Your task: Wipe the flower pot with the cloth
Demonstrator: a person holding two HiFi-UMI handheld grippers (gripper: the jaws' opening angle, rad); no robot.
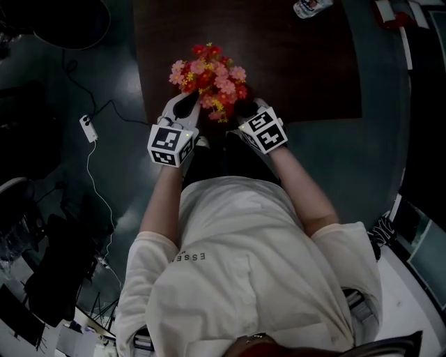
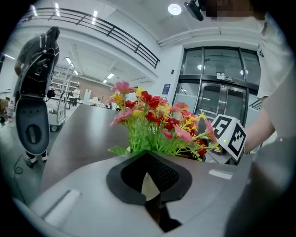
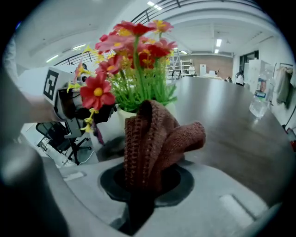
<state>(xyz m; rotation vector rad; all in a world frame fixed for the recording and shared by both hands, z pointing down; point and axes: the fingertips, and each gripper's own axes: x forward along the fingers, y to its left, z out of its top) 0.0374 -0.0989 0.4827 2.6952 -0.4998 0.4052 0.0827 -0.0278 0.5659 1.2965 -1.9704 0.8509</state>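
Red, pink and yellow artificial flowers [image 1: 208, 77] stand at the near edge of the dark brown table [image 1: 300, 77] and hide the flower pot from the head view. My left gripper [image 1: 187, 104] is at their left. In the left gripper view it [image 2: 147, 159] is shut, with a pale sliver of the pot's wall [image 2: 148, 184] pinched between the black pads. My right gripper [image 1: 245, 108] is at the flowers' right. It [image 3: 144, 175] is shut on a brown knitted cloth [image 3: 155, 136], which stands bunched just in front of the white pot [image 3: 121, 112].
A plastic water bottle [image 1: 311, 7] lies at the table's far edge [image 3: 259, 99]. On the floor to the left lie a white adapter [image 1: 88, 127] and its cable. A tall dark machine [image 2: 34, 92] stands left of the table. The person's body is close against the near edge.
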